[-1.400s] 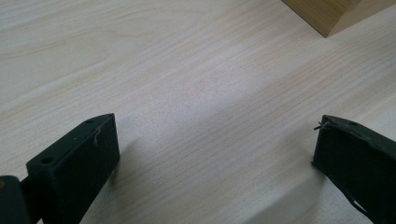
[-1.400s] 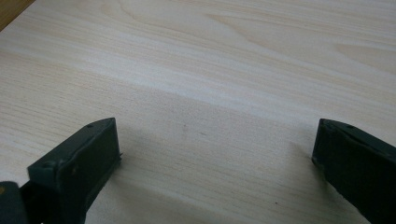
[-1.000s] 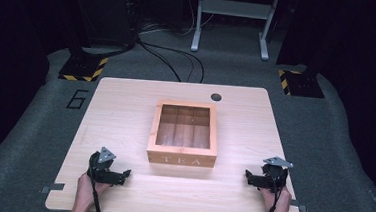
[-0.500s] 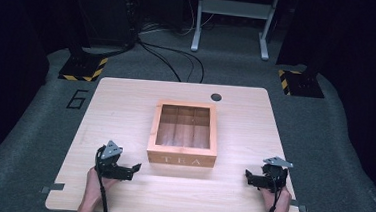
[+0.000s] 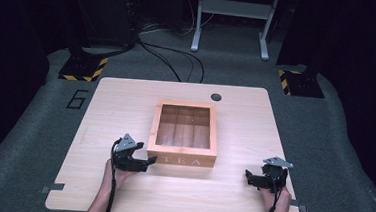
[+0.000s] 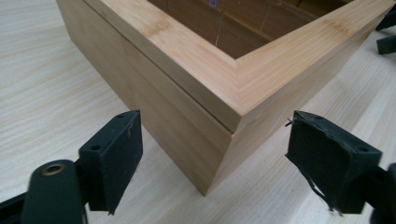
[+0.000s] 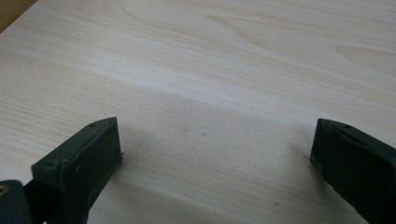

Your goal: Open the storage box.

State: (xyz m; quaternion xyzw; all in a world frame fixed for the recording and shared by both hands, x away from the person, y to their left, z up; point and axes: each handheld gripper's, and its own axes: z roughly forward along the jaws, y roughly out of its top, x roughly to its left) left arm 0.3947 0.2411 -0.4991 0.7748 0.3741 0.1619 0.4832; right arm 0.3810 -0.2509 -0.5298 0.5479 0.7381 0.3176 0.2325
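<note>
Approach looks like the step in hand: left gripper (image 6: 212, 163) gapes empty astride the near corner of the wooden tea box (image 6: 219, 79) just ahead, needing a slight advance before closing, while right gripper (image 7: 210, 168) idles wide open.

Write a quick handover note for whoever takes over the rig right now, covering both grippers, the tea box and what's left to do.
Left gripper: open, jaws either side of the tea box's near left corner, not clamped.
Right gripper: open, low over bare table, apart from the box.
Tea box: mid-table, glass-topped lid shut, "TEA" side facing the person.
Done: left approach only.
Left: probably grip or open the box; nothing lifted yet.
</note>
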